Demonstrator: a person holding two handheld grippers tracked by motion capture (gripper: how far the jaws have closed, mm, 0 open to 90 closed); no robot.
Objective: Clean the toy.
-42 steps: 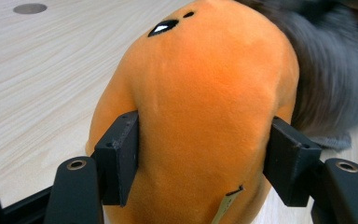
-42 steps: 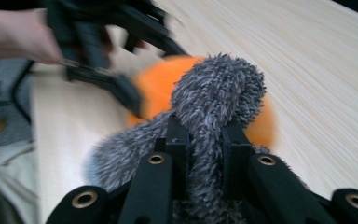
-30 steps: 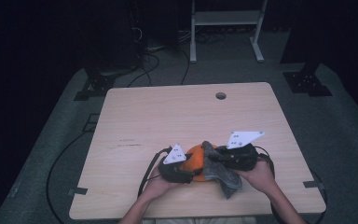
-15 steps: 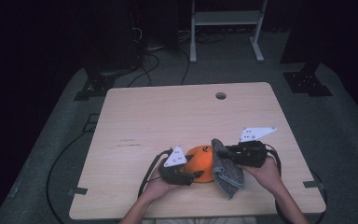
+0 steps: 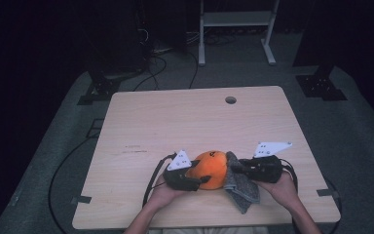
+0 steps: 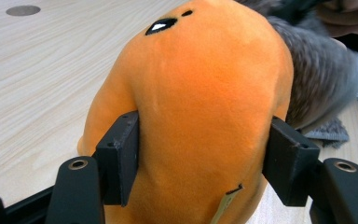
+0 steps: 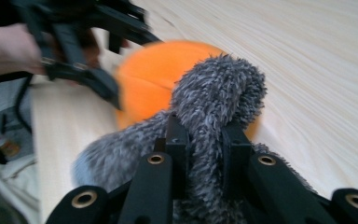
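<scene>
An orange plush toy (image 5: 211, 168) with small black markings rests near the table's front edge. My left gripper (image 5: 195, 181) is shut on the orange plush toy (image 6: 205, 107), its pads (image 6: 123, 156) pressing into both sides. A fuzzy grey cloth (image 5: 241, 187) lies against the toy's right side. My right gripper (image 5: 236, 168) is shut on a bunched fold of the grey cloth (image 7: 212, 116), held up beside the orange plush toy (image 7: 154, 88). The left gripper (image 7: 79, 56) and its hand appear at the upper left of the right gripper view.
The light wooden table (image 5: 175, 126) has a round cable hole (image 5: 231, 100) near its far edge. Cables (image 5: 63, 165) trail off the table's left side onto grey carpet. A white-legged frame (image 5: 236, 29) stands beyond the table.
My right gripper has drawn the grey cloth to the right and down, off the top of the orange toy. More of the toy now shows. The left gripper has stayed put.
</scene>
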